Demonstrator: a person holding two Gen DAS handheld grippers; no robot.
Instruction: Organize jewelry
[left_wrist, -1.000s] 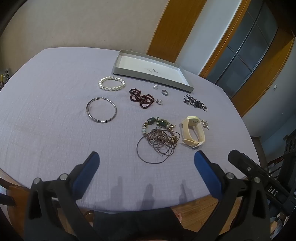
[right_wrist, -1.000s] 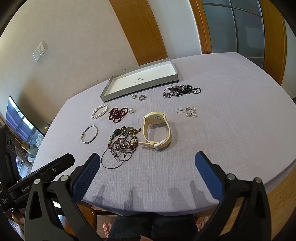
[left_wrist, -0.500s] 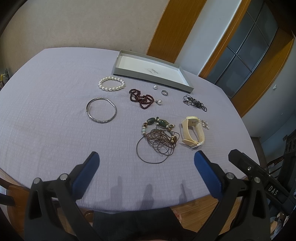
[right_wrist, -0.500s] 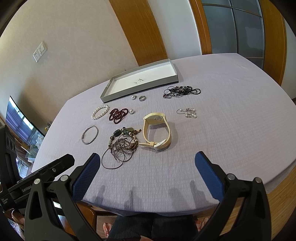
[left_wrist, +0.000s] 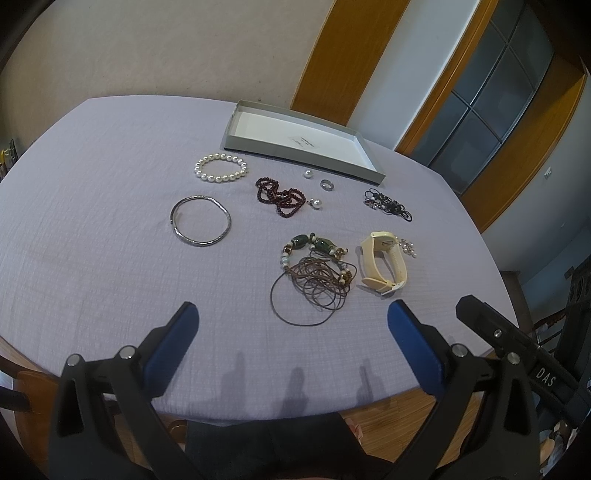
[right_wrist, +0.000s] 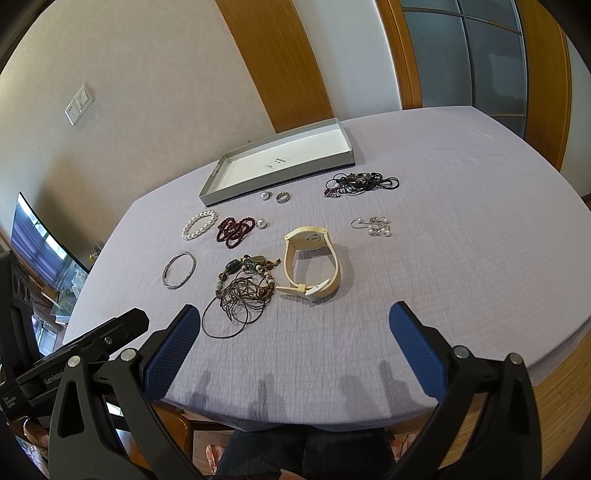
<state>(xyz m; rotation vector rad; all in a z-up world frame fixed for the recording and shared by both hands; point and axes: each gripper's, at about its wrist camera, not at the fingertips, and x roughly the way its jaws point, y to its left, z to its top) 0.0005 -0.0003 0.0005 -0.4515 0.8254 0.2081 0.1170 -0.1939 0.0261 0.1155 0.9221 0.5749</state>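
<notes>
Task looks unstarted: the shallow grey cardboard tray (left_wrist: 258, 146) holds no jewelry; pearl bracelet (left_wrist: 220, 168), cream watch (left_wrist: 384, 262) and the rest lie in front of it. Left gripper (left_wrist: 291, 319) and right gripper (right_wrist: 295, 321) hang spread wide, holding nothing, nearer the viewer than the tray.

Both wrist cameras look down and forward from the table's near edge, well back from the jewelry. The left view faces toward one o'clock, the right toward eleven. Both share the grey tray (left_wrist: 295, 157) (right_wrist: 273, 182) at twelve o'clock and the lilac tablecloth (left_wrist: 92, 236) (right_wrist: 461, 258).
</notes>
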